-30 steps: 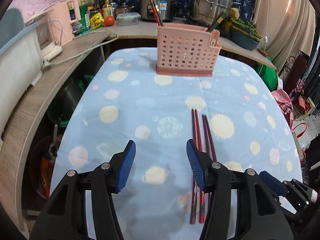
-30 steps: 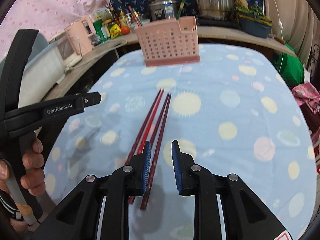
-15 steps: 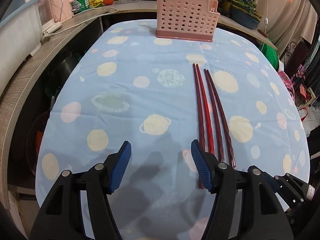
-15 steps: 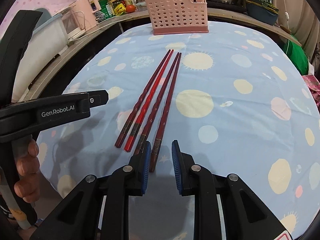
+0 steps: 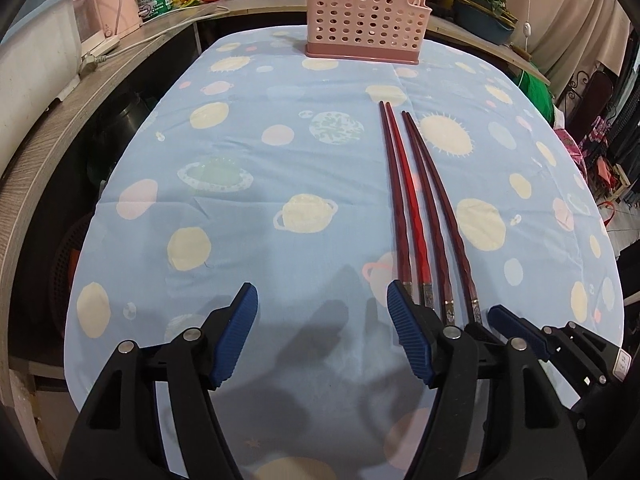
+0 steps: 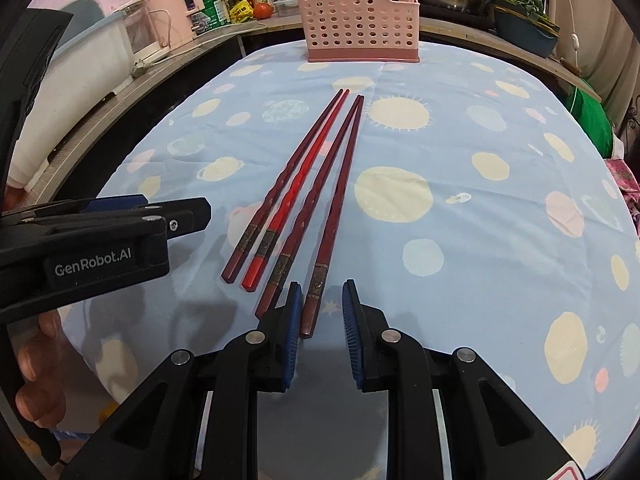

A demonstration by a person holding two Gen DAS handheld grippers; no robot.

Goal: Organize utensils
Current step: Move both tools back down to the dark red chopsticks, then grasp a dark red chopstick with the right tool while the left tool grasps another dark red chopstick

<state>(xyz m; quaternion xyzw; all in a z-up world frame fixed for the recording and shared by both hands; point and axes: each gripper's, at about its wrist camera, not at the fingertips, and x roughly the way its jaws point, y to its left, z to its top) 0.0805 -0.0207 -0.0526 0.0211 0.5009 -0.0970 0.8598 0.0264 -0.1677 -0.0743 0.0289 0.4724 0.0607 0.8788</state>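
Blue tablecloth [image 5: 240, 152] printed with suns and planets, spread over a table in a cluttered kitchen; wooden counter [image 5: 60, 120] curving round the far and left sides, crowded with pink appliances, bottles, a tomato and steel pots. Pink perforated utensil holder [image 5: 362, 12] upright at the far end of the cloth. Four dark red chopsticks [image 6: 308, 184] side by side on the cloth, tips toward the holder, thick decorated ends toward the cameras, one brighter red than the rest.

Left gripper [image 5: 322, 332] low over the cloth, jaws wide apart and just been opening, only bare cloth between the blue pads; right-hand pad just beside the thick end of the leftmost chopstick, contact impossible to judge.

Right gripper [image 6: 320, 320] at the near ends of the chopsticks, jaws narrowly apart and just been closing slightly; end of the rightmost chopstick between the pads, close against the left pad, clear gap to the right pad, not yet clamped. Fingers [image 6: 38, 364] of a hand at the left edge of the right wrist view, wrapped round the left gripper's handle.
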